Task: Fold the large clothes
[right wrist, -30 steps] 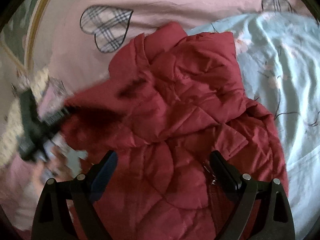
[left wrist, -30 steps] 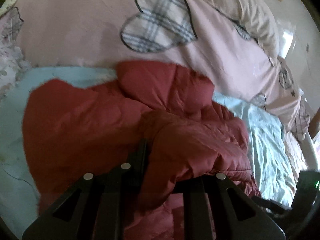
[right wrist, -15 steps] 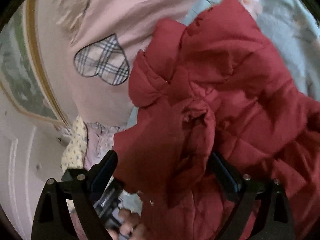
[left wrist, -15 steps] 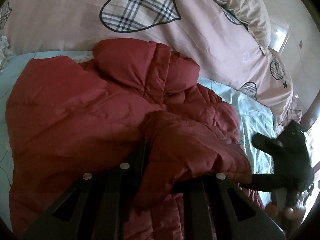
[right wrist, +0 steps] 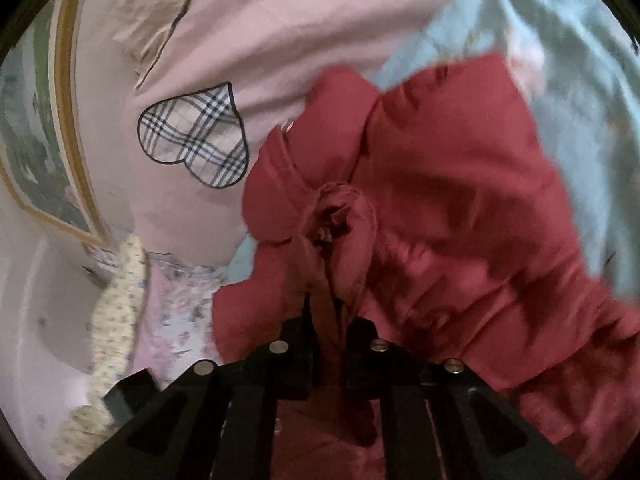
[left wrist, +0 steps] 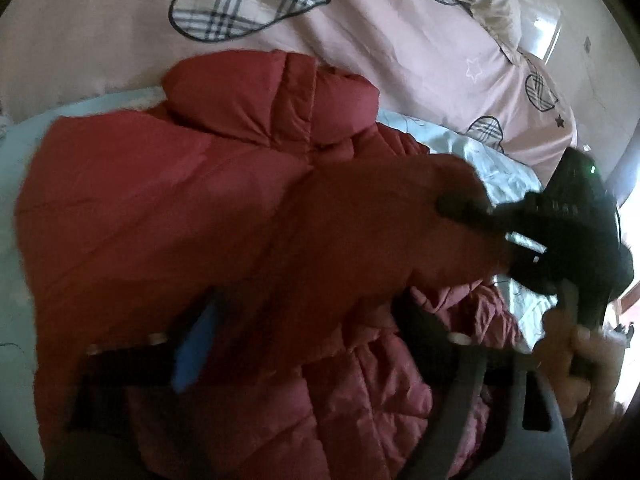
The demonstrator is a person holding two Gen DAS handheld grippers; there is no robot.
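Nearest us in the right wrist view, our right gripper (right wrist: 326,316) has its jaws pressed together on a bunched fold of the red padded jacket (right wrist: 460,200), the cloth pinched between the pads and rising toward twelve o'clock. In the left wrist view our left gripper (left wrist: 308,320) has its jaws apart and opening, blurred, with a jacket sleeve draped loosely across the gap; its blue-padded finger (left wrist: 194,356) shows at seven o'clock, clear of the cloth. At three to four o'clock there, the right gripper and the hand (left wrist: 580,356) carrying it grip the same sleeve. Farther off, the jacket lies spread on the pale blue sheet (left wrist: 16,152). Beyond it, from eleven to two o'clock, sits the pink duvet (left wrist: 380,32) with plaid hearts, and a framed picture (right wrist: 44,152) hangs at nine o'clock in the right view.
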